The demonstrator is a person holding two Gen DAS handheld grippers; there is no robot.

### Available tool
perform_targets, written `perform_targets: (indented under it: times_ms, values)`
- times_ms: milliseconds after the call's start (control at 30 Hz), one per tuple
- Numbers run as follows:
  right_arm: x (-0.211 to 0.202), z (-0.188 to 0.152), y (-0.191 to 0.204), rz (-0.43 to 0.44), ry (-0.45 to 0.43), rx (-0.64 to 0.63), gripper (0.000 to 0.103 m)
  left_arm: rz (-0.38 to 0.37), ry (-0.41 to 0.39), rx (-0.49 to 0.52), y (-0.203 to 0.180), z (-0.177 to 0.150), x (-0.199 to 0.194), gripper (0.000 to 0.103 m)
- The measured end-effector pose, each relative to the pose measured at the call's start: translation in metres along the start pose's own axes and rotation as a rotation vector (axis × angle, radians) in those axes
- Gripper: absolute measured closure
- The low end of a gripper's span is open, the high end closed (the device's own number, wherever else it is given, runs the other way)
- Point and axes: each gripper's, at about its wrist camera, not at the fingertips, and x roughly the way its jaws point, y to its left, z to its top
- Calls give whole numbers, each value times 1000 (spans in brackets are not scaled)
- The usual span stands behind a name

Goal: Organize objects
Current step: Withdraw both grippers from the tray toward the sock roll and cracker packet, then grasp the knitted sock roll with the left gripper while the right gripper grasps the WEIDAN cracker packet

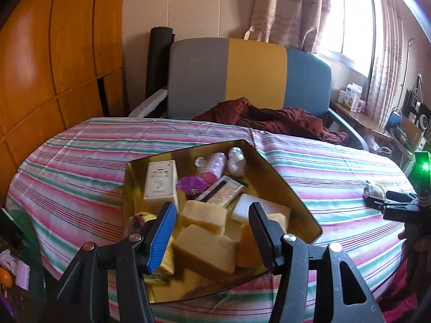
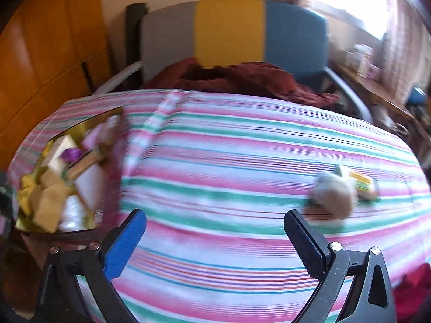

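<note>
- Left wrist view: one gold-lined rectangular box (image 1: 293, 188) sat on the striped pink, green and white tabletop (image 1: 80, 167).
- Inside it lay three tan foam sponge blocks (image 1: 206, 250), one white foam block (image 1: 249, 206), one cream upright carton (image 1: 160, 183), one purple crumpled wrapper (image 1: 191, 184), one flat clear packet (image 1: 221, 192), one pink netted roll (image 1: 215, 167) and one pale wrapped bundle (image 1: 236, 161).
- The left tongs (image 1: 212, 235) hovered over the near end of the box, spread apart and empty, one pad blue, one black.
- At the right edge the right tongs (image 1: 388, 199) reached toward a small brownish item (image 1: 373, 191) on the cloth; from here I could not tell their state.
- Right wrist view, blurred: the right tongs (image 2: 215, 242) were wide apart, holding nothing, above bare stripes.
- Two things lay ahead to the right, touching: one grey-brown fuzzy lump (image 2: 334, 193) and one yellow-green flat packet (image 2: 362, 183).
- The box stood far left, well apart from them.
</note>
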Motion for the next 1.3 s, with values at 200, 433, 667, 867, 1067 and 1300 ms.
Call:
perform_targets:
  times_ms: [200,433,667,867,1067,1300]
  values:
    - [-3,4,-79,-131,19,117,0,-66,9,22,-21,10,5,46]
    - [9,-12,-181,-313,114,299,0,-150,26,132,-74,20,13,46]
    - [8,-31,-224,-372,116,424,0,-288,107,271,-159,19,38,46]
    - [14,-31,-232,-375,160,430,0,-419,227,351,-240,10,72,46]
    - [7,-33,-247,-304,159,510,0,-511,323,394,-296,7,103,36]
    - [1,-32,-253,-285,149,562,0,-557,391,396,-347,11,135,20]
